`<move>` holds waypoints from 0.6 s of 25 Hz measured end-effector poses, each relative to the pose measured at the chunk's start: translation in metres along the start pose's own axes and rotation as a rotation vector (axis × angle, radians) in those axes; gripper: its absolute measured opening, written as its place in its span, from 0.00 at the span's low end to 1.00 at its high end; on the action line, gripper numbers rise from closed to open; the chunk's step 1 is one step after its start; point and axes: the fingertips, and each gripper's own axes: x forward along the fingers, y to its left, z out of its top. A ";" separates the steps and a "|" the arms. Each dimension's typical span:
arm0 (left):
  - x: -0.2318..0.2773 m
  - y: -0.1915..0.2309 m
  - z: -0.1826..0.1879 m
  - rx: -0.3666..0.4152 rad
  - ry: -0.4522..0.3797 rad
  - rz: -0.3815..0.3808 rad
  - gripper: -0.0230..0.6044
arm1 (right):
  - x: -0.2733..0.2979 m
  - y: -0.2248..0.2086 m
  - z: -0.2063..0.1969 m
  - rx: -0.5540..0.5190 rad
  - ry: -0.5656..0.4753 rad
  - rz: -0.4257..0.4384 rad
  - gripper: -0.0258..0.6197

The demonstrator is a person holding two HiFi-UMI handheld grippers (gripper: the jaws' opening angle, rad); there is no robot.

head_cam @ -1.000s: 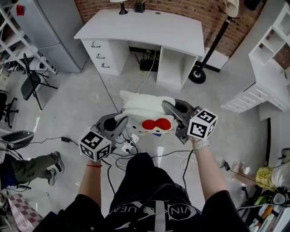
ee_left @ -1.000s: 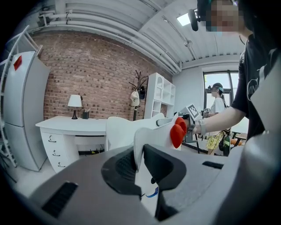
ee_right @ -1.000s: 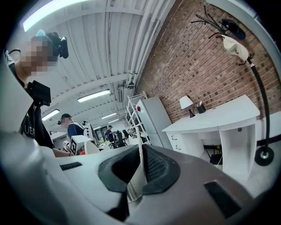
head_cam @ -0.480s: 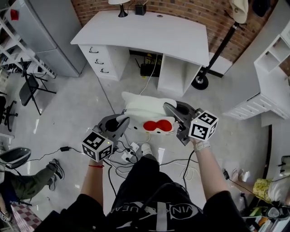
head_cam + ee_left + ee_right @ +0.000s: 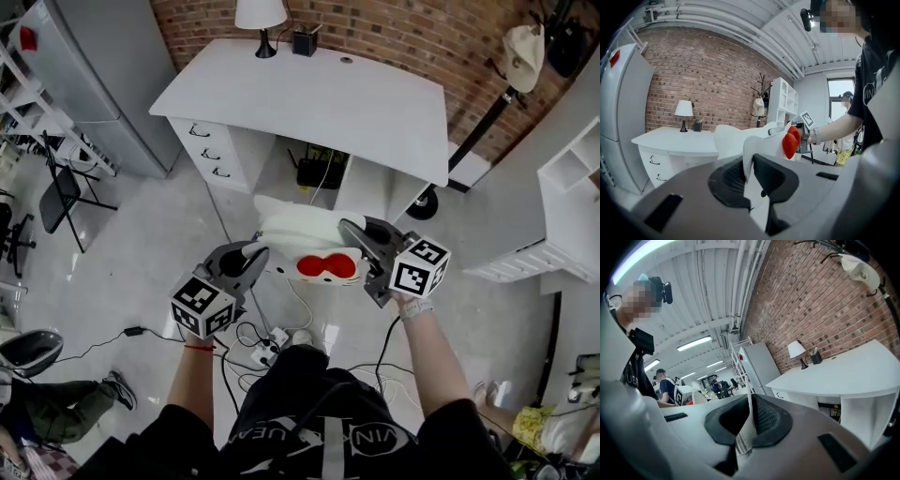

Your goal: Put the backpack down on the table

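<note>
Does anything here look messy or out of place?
Loose cables and a power strip sprawl over the floor just ahead of the person, a likely trip hazard. The white backpack hangs between the left gripper and right gripper, not yet on the table.

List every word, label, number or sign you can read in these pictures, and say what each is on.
"UEA" and "VIN": white letter fragments on the person's black shirt, partly covered; the whole word cannot be read.
The left marker cube and right marker cube: square patterns only, no letters.
On the backpack: no text visible.
</note>
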 end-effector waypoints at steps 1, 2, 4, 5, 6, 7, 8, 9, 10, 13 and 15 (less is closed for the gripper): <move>0.002 0.006 0.002 0.003 -0.002 0.001 0.08 | 0.005 -0.004 0.002 -0.002 -0.001 0.001 0.06; 0.004 0.011 0.003 0.005 -0.004 0.003 0.08 | 0.010 -0.008 0.004 -0.006 -0.003 0.003 0.06; 0.009 0.026 0.006 0.006 -0.009 0.013 0.08 | 0.023 -0.016 0.010 -0.016 -0.005 0.009 0.06; 0.010 0.033 0.009 0.004 -0.011 0.020 0.08 | 0.030 -0.020 0.014 -0.018 -0.006 0.015 0.06; 0.011 0.040 0.011 0.003 -0.014 0.026 0.08 | 0.037 -0.023 0.017 -0.018 -0.005 0.021 0.06; 0.012 0.046 0.013 0.002 -0.015 0.030 0.08 | 0.044 -0.027 0.019 -0.016 -0.001 0.027 0.06; 0.013 0.053 0.015 0.003 -0.016 0.034 0.08 | 0.050 -0.030 0.021 -0.014 0.003 0.031 0.06; 0.015 0.059 0.018 0.005 -0.016 0.037 0.08 | 0.055 -0.034 0.024 -0.013 0.006 0.033 0.06; 0.018 0.066 0.020 0.007 -0.016 0.041 0.08 | 0.061 -0.039 0.027 -0.013 0.008 0.036 0.06; 0.028 0.087 0.026 0.001 -0.021 0.055 0.08 | 0.078 -0.053 0.036 -0.011 0.008 0.046 0.06; 0.036 0.100 0.028 -0.006 -0.025 0.058 0.08 | 0.088 -0.064 0.040 -0.011 0.017 0.050 0.06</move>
